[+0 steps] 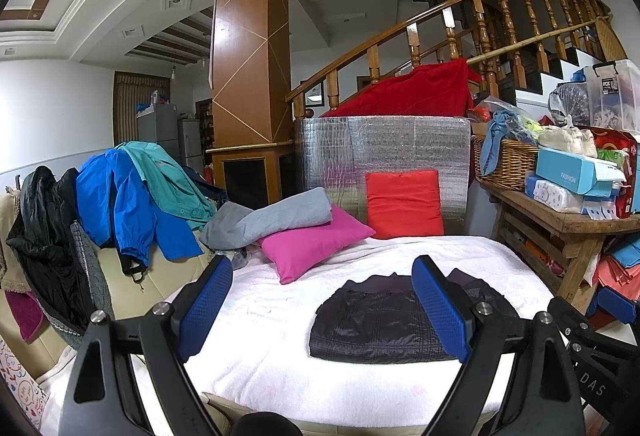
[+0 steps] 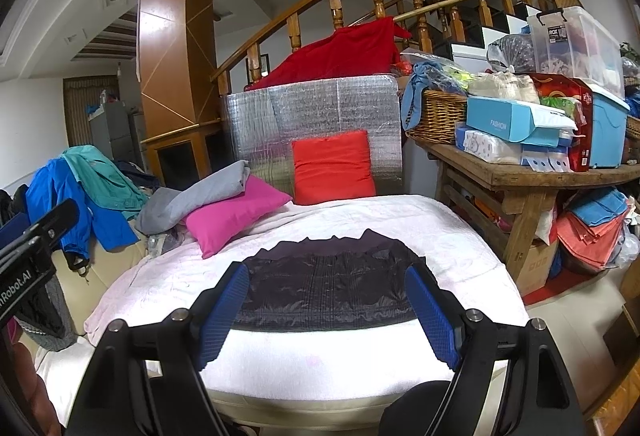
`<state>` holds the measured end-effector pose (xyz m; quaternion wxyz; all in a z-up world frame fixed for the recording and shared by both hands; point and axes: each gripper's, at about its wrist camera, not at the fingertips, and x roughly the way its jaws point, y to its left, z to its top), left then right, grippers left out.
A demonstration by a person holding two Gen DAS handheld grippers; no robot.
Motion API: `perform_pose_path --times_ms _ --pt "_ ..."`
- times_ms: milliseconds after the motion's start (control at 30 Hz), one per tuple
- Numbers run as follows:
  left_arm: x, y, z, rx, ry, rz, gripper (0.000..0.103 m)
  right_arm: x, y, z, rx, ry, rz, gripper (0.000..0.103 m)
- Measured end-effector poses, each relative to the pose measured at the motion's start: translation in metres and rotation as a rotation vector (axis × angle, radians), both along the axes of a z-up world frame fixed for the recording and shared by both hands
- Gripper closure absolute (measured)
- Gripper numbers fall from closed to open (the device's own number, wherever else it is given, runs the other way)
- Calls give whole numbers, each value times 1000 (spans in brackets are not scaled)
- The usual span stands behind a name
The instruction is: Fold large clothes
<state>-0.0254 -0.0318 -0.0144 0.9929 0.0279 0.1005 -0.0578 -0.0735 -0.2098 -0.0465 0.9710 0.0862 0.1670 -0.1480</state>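
Dark jacket (image 2: 328,288) lies on the white bed cover (image 2: 360,356), already in a compact rectangle, near the front edge and centre-right of the bed. Looks like this garment is folded or nearly so.

Left claw (image 1: 324,310): jaws spread wide, nothing between them, hanging above the cover to the left of the jacket. Right claw (image 2: 328,316): also released, empty, lined up straight on the jacket's near edge. Neither touches fabric.

Risks from here:
- Fabric looks slick and quilted. A pinch on the top layer only would likely peel the fold open instead of lifting the stack.
- Going in low, pads could catch the bed cover with the jacket and drag both.
- Collar end at the back looks uneven; another fold over it may come out skewed.
- Pink pillow (image 1: 312,242) with grey cloth (image 1: 276,218) on top sits close behind-left; pushing the jacket back could bump them.
- Next garments, blue jacket (image 1: 116,203) and teal one (image 1: 168,175), are draped on a pile at far left; tugging one probably pulls the other down.
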Motion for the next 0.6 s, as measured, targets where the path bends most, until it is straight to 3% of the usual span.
perform_pose_path --times_ms 600 --pt "31 -7 -4 -7 48 -6 11 27 -12 -2 6 45 -18 20"
